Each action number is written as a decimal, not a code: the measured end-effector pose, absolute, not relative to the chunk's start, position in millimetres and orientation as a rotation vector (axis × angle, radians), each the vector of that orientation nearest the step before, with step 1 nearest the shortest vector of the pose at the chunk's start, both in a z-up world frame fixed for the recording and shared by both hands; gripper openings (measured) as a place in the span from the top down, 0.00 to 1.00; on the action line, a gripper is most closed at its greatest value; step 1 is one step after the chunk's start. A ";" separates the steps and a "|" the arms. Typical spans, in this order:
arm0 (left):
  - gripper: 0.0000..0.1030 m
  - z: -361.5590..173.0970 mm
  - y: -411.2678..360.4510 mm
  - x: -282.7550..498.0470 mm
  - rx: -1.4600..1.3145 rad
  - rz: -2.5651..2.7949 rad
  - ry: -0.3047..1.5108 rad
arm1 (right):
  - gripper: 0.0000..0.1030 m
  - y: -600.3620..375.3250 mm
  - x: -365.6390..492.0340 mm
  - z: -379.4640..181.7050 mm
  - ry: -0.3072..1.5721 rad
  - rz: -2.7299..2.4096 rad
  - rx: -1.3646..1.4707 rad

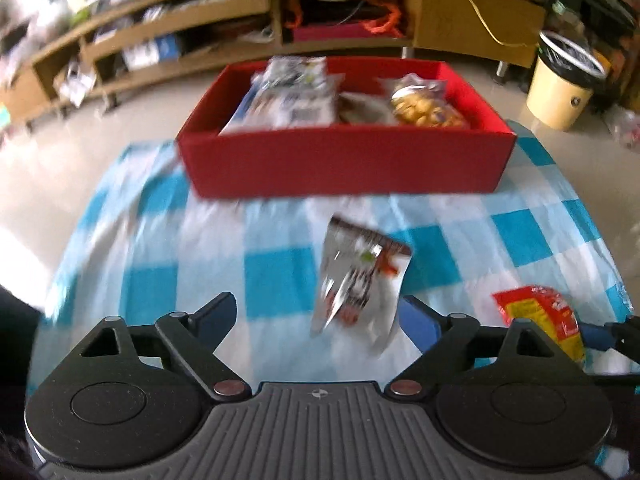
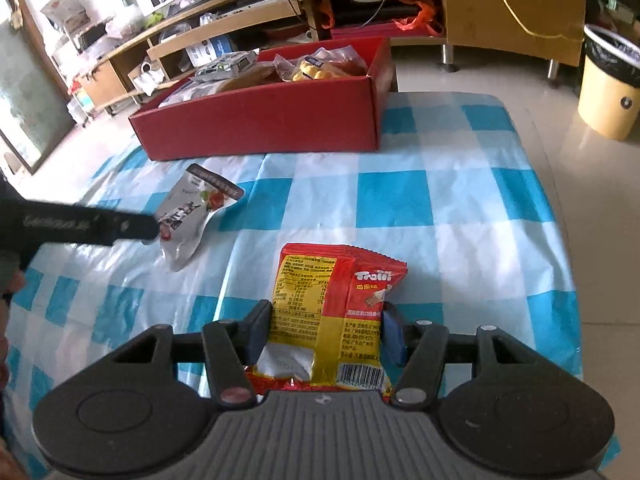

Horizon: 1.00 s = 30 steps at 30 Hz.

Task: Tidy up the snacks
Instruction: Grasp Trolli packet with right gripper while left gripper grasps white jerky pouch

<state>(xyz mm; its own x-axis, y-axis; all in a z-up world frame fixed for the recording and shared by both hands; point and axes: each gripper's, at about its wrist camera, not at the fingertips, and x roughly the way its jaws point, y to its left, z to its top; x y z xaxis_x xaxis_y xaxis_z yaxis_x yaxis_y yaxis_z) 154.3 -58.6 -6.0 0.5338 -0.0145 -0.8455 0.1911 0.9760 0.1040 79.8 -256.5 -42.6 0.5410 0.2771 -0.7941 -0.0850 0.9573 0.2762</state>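
Observation:
A silver snack packet (image 1: pixel 360 280) lies on the blue-checked tablecloth (image 1: pixel 280 280) between the wide-apart jaws of my left gripper (image 1: pixel 316 314), which is open and does not press on it. In the right wrist view the same packet (image 2: pixel 192 216) lies with a dark left finger (image 2: pixel 100 226) beside it. My right gripper (image 2: pixel 326 330) is shut on a red-and-yellow candy packet (image 2: pixel 320 300), also seen from the left wrist as the packet (image 1: pixel 540 316). Beyond stands a red box (image 1: pixel 344 160) (image 2: pixel 256 124) holding a white-blue bag (image 1: pixel 288 96) and a cookie bag (image 1: pixel 424 108).
The table drops off on the right edge (image 2: pixel 560 240) and left edge (image 1: pixel 80 260). A cream bin (image 2: pixel 608 88) with a black liner stands on the floor at the right. A long wooden shelf unit (image 2: pixel 512 12) full of clutter runs behind the table.

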 end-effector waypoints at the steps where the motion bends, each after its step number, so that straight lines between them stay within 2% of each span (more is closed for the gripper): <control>1: 0.08 -8.0 -64.0 158.5 0.218 -0.122 0.998 | 0.48 -258.4 80.5 -43.7 0.976 0.220 0.225; 5: 0.08 -29.3 -89.2 181.4 0.319 -0.081 1.010 | 0.48 -265.1 80.8 -46.2 0.969 0.227 0.256; 8: 0.15 -46.5 -90.1 190.3 0.316 -0.076 1.053 | 0.48 -270.0 80.8 -47.4 0.966 0.232 0.280; 9: 0.18 -47.3 -86.4 190.0 0.282 -0.082 1.063 | 0.48 -271.0 81.2 -47.7 0.969 0.233 0.288; 11: 0.32 -44.4 -79.4 185.4 0.227 -0.103 1.079 | 0.48 -272.3 81.9 -47.8 0.971 0.236 0.299; 13: 0.40 -40.5 -73.0 177.6 0.207 -0.106 1.091 | 0.48 -272.8 82.2 -47.5 0.972 0.237 0.301; 16: 0.45 -35.3 -66.4 167.7 0.203 -0.102 1.096 | 0.48 -271.8 81.0 -47.4 0.967 0.234 0.292; 17: 0.49 -33.3 -62.9 163.9 0.191 -0.105 1.098 | 0.48 -271.4 80.5 -47.5 0.966 0.233 0.289; 18: 0.59 -31.4 -59.2 160.3 0.182 -0.101 1.099 | 0.48 -271.1 80.0 -47.6 0.964 0.231 0.289; 20: 0.60 -28.9 -54.1 157.9 0.144 -0.109 1.119 | 0.48 -271.3 79.3 -47.6 0.963 0.230 0.297; 22: 0.59 -27.5 -48.6 156.1 0.115 -0.122 1.134 | 0.48 -270.8 78.6 -47.9 0.963 0.229 0.302; 24: 0.49 -27.9 -45.7 153.3 0.116 -0.136 1.138 | 0.48 -270.2 78.7 -48.3 0.961 0.226 0.298; 25: 0.28 -28.3 -45.2 152.8 0.118 -0.128 1.139 | 0.48 -269.9 78.6 -48.4 0.961 0.224 0.297; 26: 0.13 -28.1 -45.5 151.2 0.122 -0.112 1.128 | 0.48 -269.7 78.6 -48.5 0.960 0.224 0.295; 30: 0.12 -31.4 -54.1 143.0 0.170 -0.111 1.112 | 0.48 -270.2 78.8 -49.1 0.960 0.226 0.296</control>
<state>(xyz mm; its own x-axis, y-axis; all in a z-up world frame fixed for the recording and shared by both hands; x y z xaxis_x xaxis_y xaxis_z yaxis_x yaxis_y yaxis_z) 143.0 -54.1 -31.4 0.4389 -0.0041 -0.8985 0.1743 0.9814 0.0807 78.8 -270.2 -49.1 0.5551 0.3182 -0.7685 -0.0585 0.9366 0.3455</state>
